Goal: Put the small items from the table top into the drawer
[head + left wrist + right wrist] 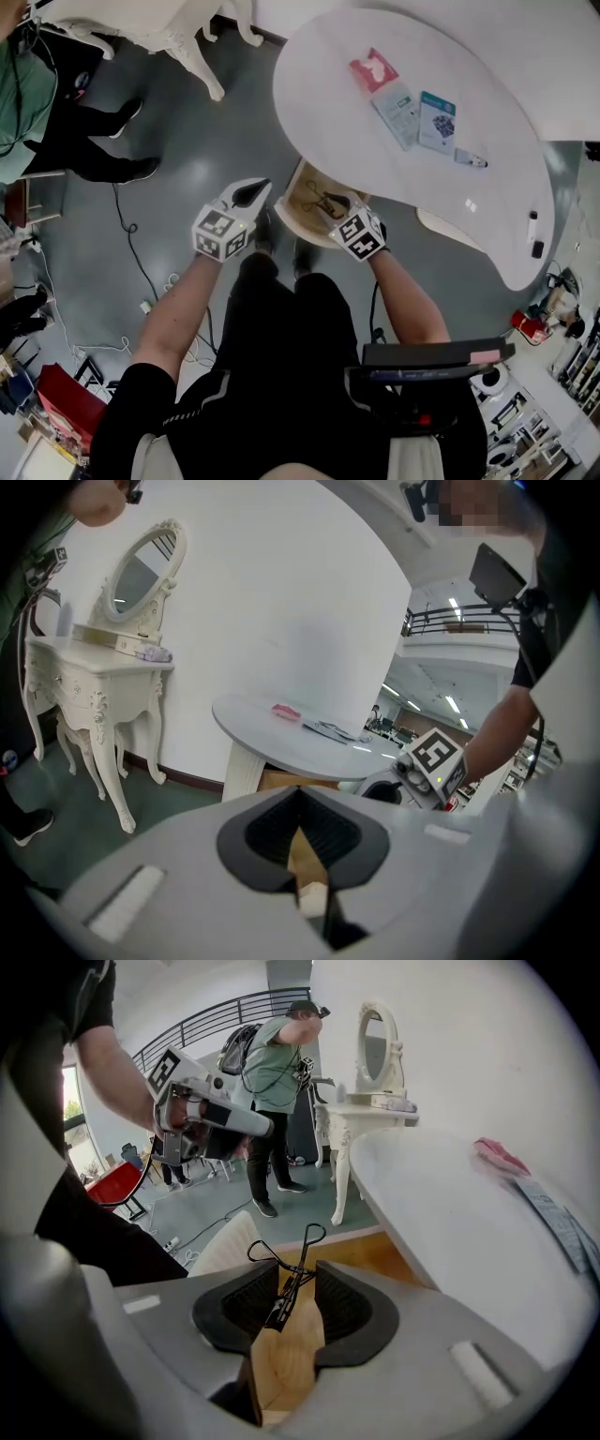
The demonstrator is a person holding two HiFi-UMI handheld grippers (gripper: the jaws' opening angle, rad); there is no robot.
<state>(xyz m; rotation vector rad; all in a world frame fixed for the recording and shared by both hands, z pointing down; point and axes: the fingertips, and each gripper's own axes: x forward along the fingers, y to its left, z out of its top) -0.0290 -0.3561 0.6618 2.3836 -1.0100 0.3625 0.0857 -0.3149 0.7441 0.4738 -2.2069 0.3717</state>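
Right tool [298, 1283] is gripping a black metal eyelash curler with two wire loop handles [302, 1246]. Its jaws are standing partly closed, the curler's dark clamp end is sitting between the ribbed pads, and the thin shaft and loops are sticking out past the tips, tilted to one side.

Seen from the head view, the right tool [339, 214] is pointing down into the open light-wood drawer with a rounded pale front [292, 223]. The curler [323, 200] is showing against the drawer's wooden floor just ahead of the tips; whether it is touching the wood is unclear.

Left tool [300, 794] is carrying nothing, its jaws meeting at the tips. In the head view the left tool [251, 193] is hanging over the grey floor just outside the drawer's front, beside the right tool and apart from it.

The white rounded table [328, 103] is lying beyond both tools, above the drawer. Well ahead of the right tool's tips on it are lying a pink packet [373, 70], a pale blue flat packet [397, 112], a teal-and-white card [437, 122] and a small pen-like item [471, 159].
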